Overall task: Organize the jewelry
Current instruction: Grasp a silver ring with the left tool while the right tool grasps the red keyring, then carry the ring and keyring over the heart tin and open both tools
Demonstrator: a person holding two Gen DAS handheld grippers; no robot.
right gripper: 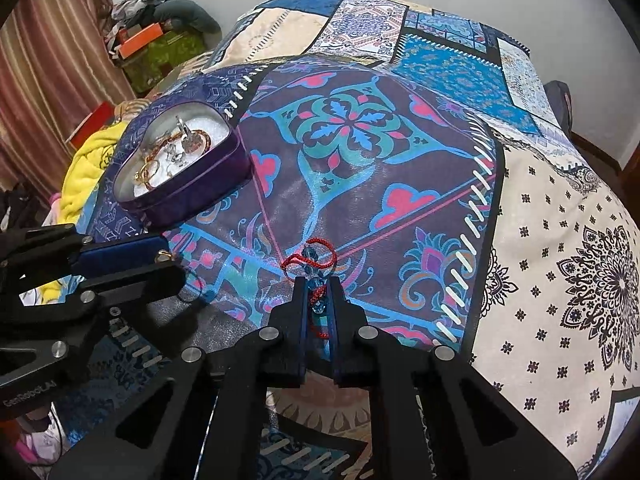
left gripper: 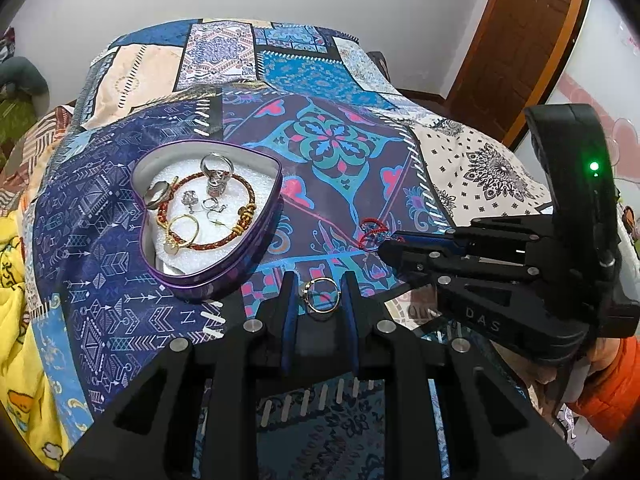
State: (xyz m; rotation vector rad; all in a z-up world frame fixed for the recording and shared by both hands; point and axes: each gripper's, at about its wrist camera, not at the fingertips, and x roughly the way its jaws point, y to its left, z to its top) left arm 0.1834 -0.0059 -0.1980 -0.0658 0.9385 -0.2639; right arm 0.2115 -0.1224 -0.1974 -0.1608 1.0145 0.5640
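Note:
A purple heart-shaped tin sits on the patterned cloth, holding a braided red-gold bracelet, rings and small earrings on white foam. The tin also shows in the right wrist view. My left gripper is shut on a gold ring, just right of the tin's near point. My right gripper is shut on a red cord bracelet with blue beads, low over the cloth. In the left wrist view the right gripper holds the red cord to the right of the tin.
The patchwork cloth covers a raised surface. Yellow bedding lies at the left. A wooden door stands at the back right. Boxes and bags are piled by a curtain at the left.

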